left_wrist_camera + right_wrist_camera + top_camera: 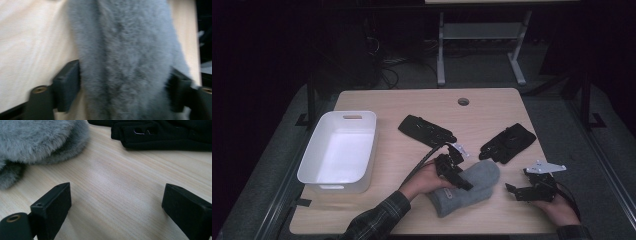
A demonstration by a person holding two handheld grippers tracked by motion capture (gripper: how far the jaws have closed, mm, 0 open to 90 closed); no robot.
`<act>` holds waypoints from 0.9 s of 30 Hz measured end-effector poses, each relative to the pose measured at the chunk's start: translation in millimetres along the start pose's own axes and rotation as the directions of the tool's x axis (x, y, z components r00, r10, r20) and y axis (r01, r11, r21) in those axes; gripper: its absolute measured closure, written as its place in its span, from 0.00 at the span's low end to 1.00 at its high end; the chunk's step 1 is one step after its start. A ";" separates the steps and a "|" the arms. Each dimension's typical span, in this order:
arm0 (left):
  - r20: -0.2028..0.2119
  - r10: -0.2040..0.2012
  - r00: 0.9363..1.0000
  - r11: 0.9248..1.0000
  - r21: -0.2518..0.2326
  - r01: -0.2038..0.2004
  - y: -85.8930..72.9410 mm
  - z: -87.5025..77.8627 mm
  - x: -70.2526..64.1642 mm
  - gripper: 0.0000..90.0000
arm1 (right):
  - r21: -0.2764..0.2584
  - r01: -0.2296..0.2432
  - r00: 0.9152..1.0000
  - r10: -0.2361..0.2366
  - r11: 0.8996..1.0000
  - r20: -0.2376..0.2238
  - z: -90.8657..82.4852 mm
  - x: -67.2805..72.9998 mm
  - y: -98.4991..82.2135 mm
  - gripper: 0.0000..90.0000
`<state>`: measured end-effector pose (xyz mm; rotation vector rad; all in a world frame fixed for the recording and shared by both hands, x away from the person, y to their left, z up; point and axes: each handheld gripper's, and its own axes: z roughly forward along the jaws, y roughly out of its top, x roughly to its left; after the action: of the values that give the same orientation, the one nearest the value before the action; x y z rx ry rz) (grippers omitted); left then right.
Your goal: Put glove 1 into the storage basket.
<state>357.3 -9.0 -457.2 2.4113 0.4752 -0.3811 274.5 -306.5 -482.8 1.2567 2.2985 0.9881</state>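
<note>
A grey fuzzy mitten (482,175) lies near the table's front edge, at the middle. My left gripper (460,180) is down over it. In the left gripper view the mitten (125,50) runs up between the two jaws, its fur brushing both, and the jaws stand wide apart. My right gripper (514,192) hovers low to the mitten's right, open, with bare wood between its jaws (116,205). The mitten's rounded end (37,140) lies up and to the left of them.
A white bin (337,186) stands at the table's left. One black glove (427,130) lies behind the left hand. A second black glove (508,142) lies behind the right gripper and appears again (162,132) ahead of its jaws. A cable hole (463,101) sits near the far edge.
</note>
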 end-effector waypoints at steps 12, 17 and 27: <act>0.078 0.001 0.997 1.000 0.020 -0.003 0.2 -2.9 1.5 0.72 | 0.000 0.000 1.000 0.000 1.000 0.000 0.0 0.0 0.0 0.10; 0.041 0.031 0.999 0.999 0.020 -0.032 1.5 -5.7 -4.4 0.79 | 0.000 0.000 1.000 0.000 1.000 0.000 0.0 0.0 0.0 0.10; 0.006 0.040 0.999 0.999 0.011 -0.040 3.1 -21.0 -14.2 0.82 | 0.000 0.000 1.000 0.000 1.000 -0.001 0.0 -0.2 0.1 0.10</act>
<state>349.1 -1.2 -434.3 2.4261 0.4224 -0.3741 274.6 -306.7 -482.8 1.2562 2.2990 0.9888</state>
